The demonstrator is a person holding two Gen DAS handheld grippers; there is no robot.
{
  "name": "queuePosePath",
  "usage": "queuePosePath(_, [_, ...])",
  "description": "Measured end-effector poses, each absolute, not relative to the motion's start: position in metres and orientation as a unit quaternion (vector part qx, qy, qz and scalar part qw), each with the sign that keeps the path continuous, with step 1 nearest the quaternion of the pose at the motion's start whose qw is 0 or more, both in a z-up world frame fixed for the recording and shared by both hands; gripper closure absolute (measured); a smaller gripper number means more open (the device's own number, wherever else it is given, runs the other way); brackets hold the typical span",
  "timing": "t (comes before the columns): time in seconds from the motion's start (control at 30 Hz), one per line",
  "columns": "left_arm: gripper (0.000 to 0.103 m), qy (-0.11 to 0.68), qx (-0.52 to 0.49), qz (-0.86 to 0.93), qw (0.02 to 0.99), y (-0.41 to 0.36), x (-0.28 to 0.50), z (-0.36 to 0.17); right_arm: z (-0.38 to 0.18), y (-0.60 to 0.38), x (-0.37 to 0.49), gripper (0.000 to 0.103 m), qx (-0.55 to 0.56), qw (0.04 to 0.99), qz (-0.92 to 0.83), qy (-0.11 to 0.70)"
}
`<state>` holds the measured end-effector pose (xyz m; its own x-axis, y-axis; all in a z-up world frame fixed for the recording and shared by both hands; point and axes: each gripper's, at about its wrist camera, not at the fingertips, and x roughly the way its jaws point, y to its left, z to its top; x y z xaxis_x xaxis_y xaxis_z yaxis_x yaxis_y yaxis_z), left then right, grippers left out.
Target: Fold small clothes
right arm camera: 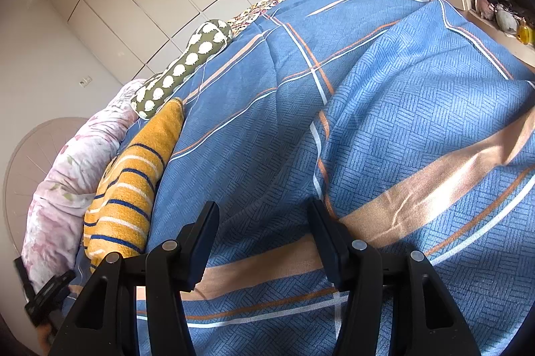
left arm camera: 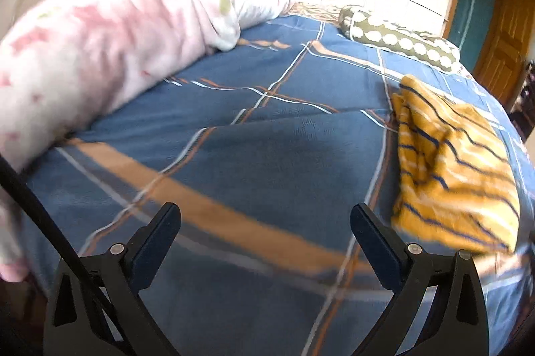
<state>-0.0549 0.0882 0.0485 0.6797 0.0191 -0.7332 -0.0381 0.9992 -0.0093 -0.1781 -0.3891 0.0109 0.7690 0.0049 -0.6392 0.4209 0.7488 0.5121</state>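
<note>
The left tongs (left arm camera: 265, 215) are wide open and hold nothing; between the two fingers only the blue bedcover (left arm camera: 234, 155) shows. The right tongs (right arm camera: 264, 215) are also open, a little less wide, and empty, low over the same bedcover (right arm camera: 384, 121).

The piece of clothing for this task, a yellow garment with dark blue and white stripes (left arm camera: 458, 162), lies on the cover ahead of the left tongs and to their right side, apart from the fingers. In the right wrist view the same garment (right arm camera: 130, 188) is ahead and to the left of the right tongs, so it lies between the two. It looks already doubled into a rough rectangle, but the edges are blurred and I cannot tell how neat it is.

Farther ahead of both tongs lies a green pillow with white dots (left arm camera: 401, 38), and left of the left tongs a pink flowered quilt (left arm camera: 110, 31) is rolled along the edge of the bed, I think to keep flat place free for folding.

Because both tongs are open and near the garment, I judge they are between grips.
</note>
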Motion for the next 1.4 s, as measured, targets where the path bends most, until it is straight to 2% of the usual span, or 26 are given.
queuePosePath(0.2, [0.002,0.359,-0.018,-0.012,0.933,0.085,-0.125,0.088,0.014,-0.382,-0.17,0.044,0.304,0.88,-0.134,0.34])
queuePosePath(0.37, [0.001,0.276,-0.008,0.014,0.961,0.086,-0.176,0.139,0.032,-0.351,-0.16,0.043,0.207,0.874,-0.198,0.393])
queuePosePath(0.57, [0.0,0.146,0.011,0.079,0.986,0.083,-0.232,0.189,0.098,-0.281,-0.212,0.042,0.168,0.919,-0.168,0.315])
queuePosePath(0.63, [0.0,0.147,0.02,0.092,0.985,0.074,-0.244,0.196,0.119,-0.26,-0.234,0.031,0.157,0.931,-0.172,0.281])
queuePosePath(0.67, [0.0,0.148,0.02,0.076,0.986,0.07,-0.248,0.197,0.124,-0.254,-0.241,0.03,0.157,0.934,-0.171,0.271])
queuePosePath(0.87, [0.0,0.174,0.032,0.028,0.984,0.047,-0.258,0.19,0.133,-0.234,-0.258,0.029,0.156,0.931,-0.172,0.28])
queuePosePath(1.13, [0.0,0.252,0.067,-0.011,0.965,0.024,-0.244,0.162,0.118,-0.231,-0.264,0.029,0.16,0.918,-0.186,0.312])
queuePosePath(1.4, [0.0,0.282,0.057,-0.041,0.957,0.021,-0.241,0.15,0.117,-0.203,-0.258,0.029,0.1,0.924,-0.178,0.323])
